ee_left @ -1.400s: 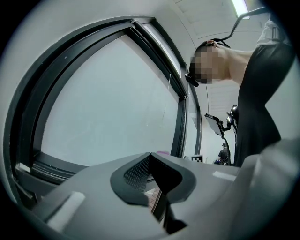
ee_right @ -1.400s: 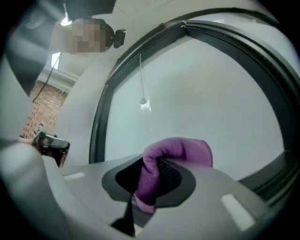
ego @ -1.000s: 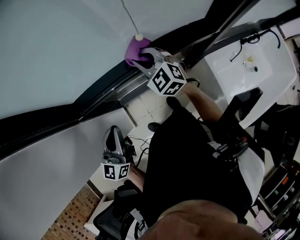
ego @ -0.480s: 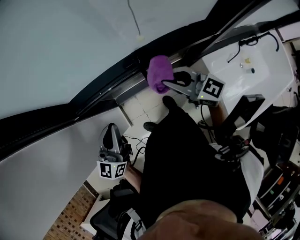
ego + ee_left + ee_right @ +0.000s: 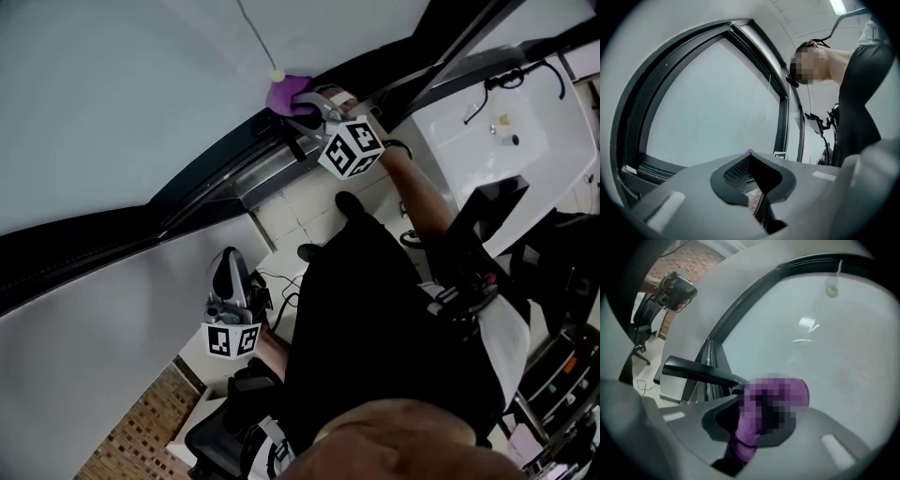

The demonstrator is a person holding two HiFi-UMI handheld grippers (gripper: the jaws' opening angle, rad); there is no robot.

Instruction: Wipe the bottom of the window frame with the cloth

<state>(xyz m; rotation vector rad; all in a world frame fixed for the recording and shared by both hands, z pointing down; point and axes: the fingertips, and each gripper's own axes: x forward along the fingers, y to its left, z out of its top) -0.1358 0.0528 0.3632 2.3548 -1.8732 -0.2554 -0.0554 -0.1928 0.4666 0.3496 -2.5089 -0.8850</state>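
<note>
A purple cloth (image 5: 287,94) is pressed against the dark bottom rail of the window frame (image 5: 220,159), just under the blind cord's bead (image 5: 277,74). My right gripper (image 5: 306,106) is shut on this cloth, its marker cube trailing behind. In the right gripper view the cloth (image 5: 774,398) bulges out of the closed jaws of the right gripper (image 5: 757,416), beside a dark handle bar (image 5: 696,371) and the pane. My left gripper (image 5: 228,261) hangs low by the wall, far from the cloth. The left gripper (image 5: 749,157) is shut with nothing in it.
A white desk (image 5: 483,141) with small items stands at the upper right. Tiled floor (image 5: 291,211) lies below the frame, with cables and a chair base (image 5: 225,431) near the left gripper. The person's dark clothing fills the lower middle.
Half a second ago the right gripper held the cloth off the frame, lower and to the right. It has swung back up onto the bottom rail. The left gripper barely moved.
</note>
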